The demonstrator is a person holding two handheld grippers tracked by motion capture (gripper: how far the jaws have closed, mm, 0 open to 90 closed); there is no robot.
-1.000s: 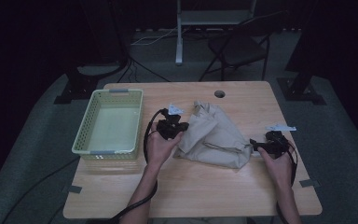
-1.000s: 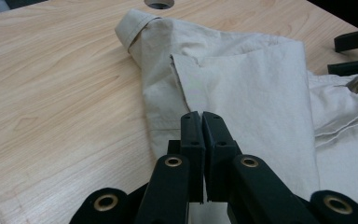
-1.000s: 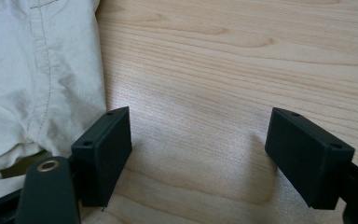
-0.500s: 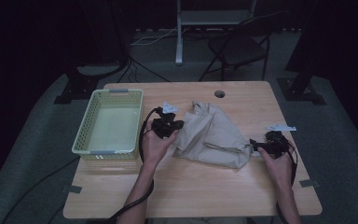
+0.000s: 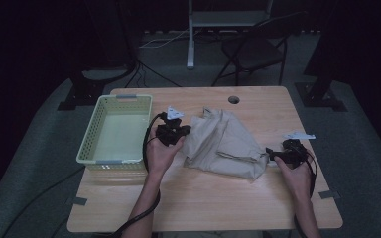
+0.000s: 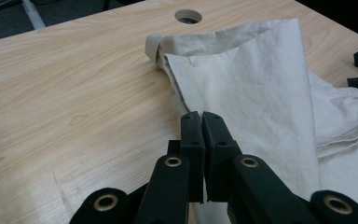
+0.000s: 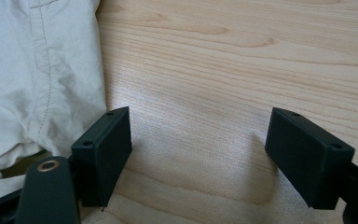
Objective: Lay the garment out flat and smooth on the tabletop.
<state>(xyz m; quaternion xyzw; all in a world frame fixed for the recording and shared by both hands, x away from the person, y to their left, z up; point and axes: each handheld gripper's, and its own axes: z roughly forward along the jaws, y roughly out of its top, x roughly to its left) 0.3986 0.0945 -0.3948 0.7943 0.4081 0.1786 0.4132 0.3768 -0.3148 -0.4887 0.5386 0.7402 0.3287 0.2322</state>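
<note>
A beige garment lies crumpled on the wooden table. My left gripper sits at its left edge, beside the basket. In the left gripper view the left gripper has its jaws pressed together on the garment's edge, and a folded flap runs away from them toward a rolled hem. My right gripper rests on the table at the garment's right corner. In the right gripper view it stands open over bare wood, one jaw beside the garment's stitched seam.
A pale green plastic basket stands at the table's left, close to my left hand. A cable hole is near the far edge. A small white tag lies by my right gripper. A chair and stand legs are beyond the table.
My left gripper has shifted slightly left and away, drawing the garment's left edge with it. The right gripper has stayed in place, open.
</note>
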